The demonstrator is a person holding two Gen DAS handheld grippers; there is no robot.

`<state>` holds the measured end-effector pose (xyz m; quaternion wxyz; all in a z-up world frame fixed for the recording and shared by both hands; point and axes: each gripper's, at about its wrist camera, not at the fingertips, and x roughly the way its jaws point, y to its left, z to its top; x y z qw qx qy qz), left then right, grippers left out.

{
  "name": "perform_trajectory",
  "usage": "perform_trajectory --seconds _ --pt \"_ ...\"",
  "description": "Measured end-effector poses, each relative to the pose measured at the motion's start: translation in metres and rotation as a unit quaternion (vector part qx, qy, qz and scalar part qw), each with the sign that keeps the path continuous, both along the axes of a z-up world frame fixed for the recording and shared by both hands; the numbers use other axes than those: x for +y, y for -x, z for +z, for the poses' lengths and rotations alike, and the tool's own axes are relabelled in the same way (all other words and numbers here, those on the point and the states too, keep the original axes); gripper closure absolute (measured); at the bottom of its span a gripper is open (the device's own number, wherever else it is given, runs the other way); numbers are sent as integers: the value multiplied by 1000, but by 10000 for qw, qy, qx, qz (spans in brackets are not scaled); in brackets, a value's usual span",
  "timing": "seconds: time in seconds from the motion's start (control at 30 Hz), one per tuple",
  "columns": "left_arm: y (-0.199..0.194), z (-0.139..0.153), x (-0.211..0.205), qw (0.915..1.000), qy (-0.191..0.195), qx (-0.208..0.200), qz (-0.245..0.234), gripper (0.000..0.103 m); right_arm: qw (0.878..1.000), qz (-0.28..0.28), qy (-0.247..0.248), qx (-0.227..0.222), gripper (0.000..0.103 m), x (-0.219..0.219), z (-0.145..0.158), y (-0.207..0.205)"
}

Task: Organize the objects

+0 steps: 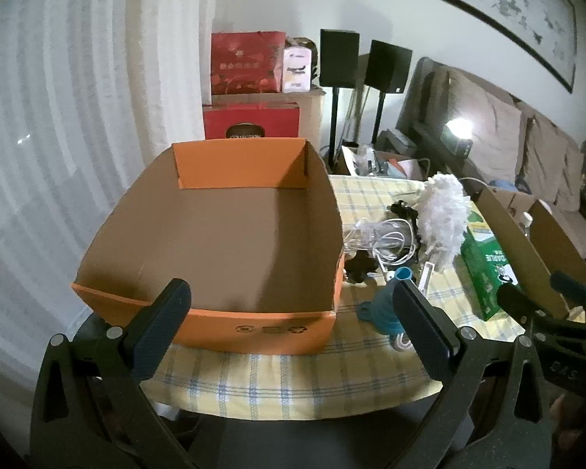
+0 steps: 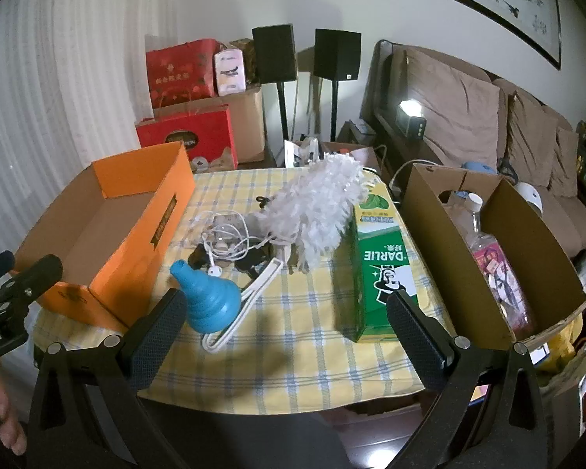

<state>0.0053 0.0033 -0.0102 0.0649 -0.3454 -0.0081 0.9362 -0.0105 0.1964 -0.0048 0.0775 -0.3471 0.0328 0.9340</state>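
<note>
A table under a yellow checked cloth [image 2: 293,355] carries the things to be sorted. Along its left edge stands an orange cardboard box [image 2: 136,242] — open-topped and bare inside, as the left wrist view [image 1: 215,234] shows. At the right edge stands a brown cardboard box [image 2: 449,258], holding a clear plastic bottle [image 2: 484,238] and other items too jumbled to name.

Between the two boxes lies the loose clutter. A blue collapsible funnel [image 2: 211,297] lies on its side near the front edge, just beside the orange box, its spout toward the box. A white fluffy duster [image 2: 320,203] lies across the middle, its white handle [image 2: 246,308] passing beneath the funnel toward the front edge. A tangle of white cable [image 2: 226,234] sits behind the funnel over some small dark objects that cannot be identified. A green Darlie toothpaste carton [image 2: 379,269] lies lengthwise near the brown box.

The left gripper [image 1: 293,312] hovers before the orange box's front wall, jaws spread wide, nothing between them. The right gripper [image 2: 289,320] hovers over the front edge — jaws likewise wide apart and empty, flanking the funnel and the carton without touching either.
</note>
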Motion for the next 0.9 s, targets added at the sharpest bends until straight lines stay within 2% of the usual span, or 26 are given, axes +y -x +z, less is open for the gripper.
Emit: perform_trajectory --seconds 0.33,0.57,0.63,0.9 --pt "-3 4 13 9991 48 199 -376 0 9993 -244 -278 103 0 28 1 -10" --pt "0 5 41 9940 -81 340 -1038 0 9952 -751 -439 449 0 73 12 -33" --pt "3 3 50 9924 -103 316 -1182 0 9950 -721 -404 559 0 82 13 -38" --pt "9 -8 80 9889 -67 266 -1463 0 9944 -929 -439 263 0 105 6 -39"
